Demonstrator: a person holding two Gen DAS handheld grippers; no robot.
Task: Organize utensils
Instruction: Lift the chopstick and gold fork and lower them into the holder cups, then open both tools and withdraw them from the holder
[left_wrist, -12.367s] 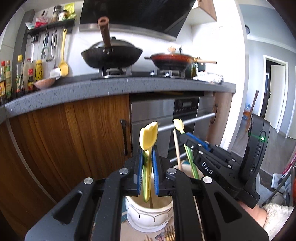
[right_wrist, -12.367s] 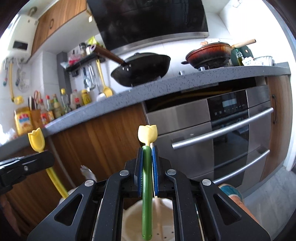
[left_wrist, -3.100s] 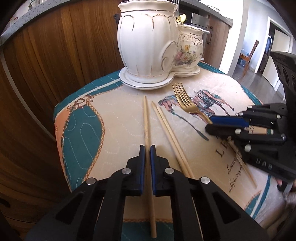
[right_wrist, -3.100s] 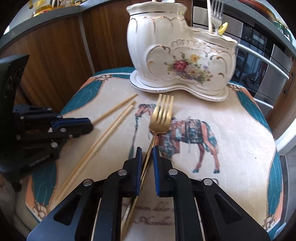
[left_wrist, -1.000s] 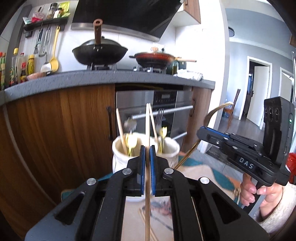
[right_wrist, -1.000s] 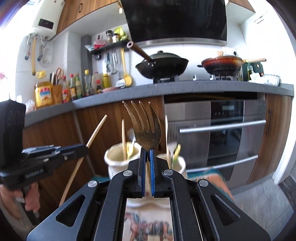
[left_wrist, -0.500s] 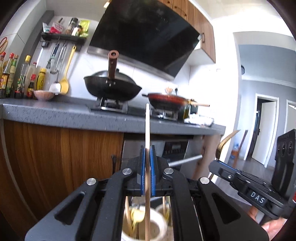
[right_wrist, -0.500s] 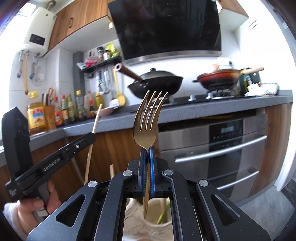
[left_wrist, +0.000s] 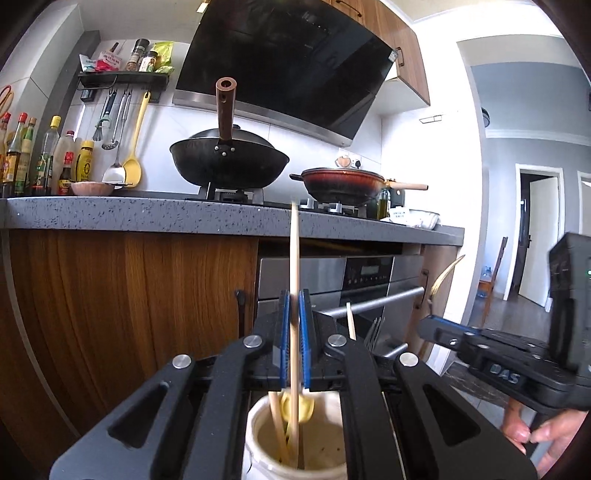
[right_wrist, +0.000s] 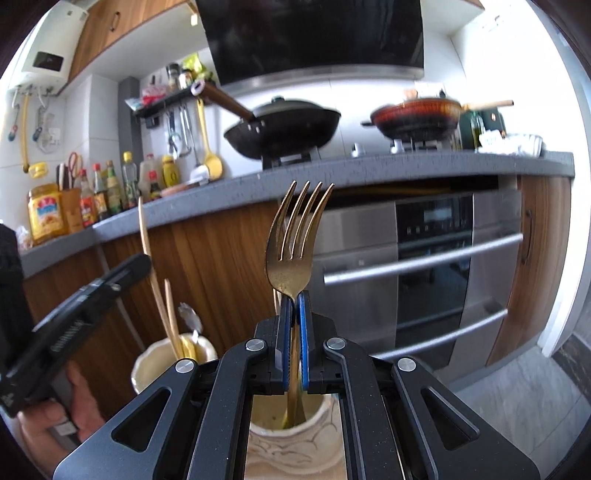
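A kitchen scene from two handheld grippers, both poised over a cream ceramic utensil holder (left_wrist: 295, 435), with the stove behind it. To the left of the holder's middle, the left gripper (left_wrist: 293, 343) has its fingers pressed narrowly on a wooden chopstick (left_wrist: 294, 266), held upright with its lower end already inside the holder's taller compartment, beside another chopstick and a yellow utensil. To the right, the right gripper (right_wrist: 294, 339) has its fingers closed tight on the neck of a gold fork (right_wrist: 291, 243), tines up, its handle dipping into the holder's shorter compartment (right_wrist: 291, 417).

Likely risks: the fork, pinched near its heavy head, could pivot or slip and clatter against the ceramic rim; letting go before the handle reaches the bottom could make it drop hard. The chopstick could snag on the utensils already standing there and tip the holder.
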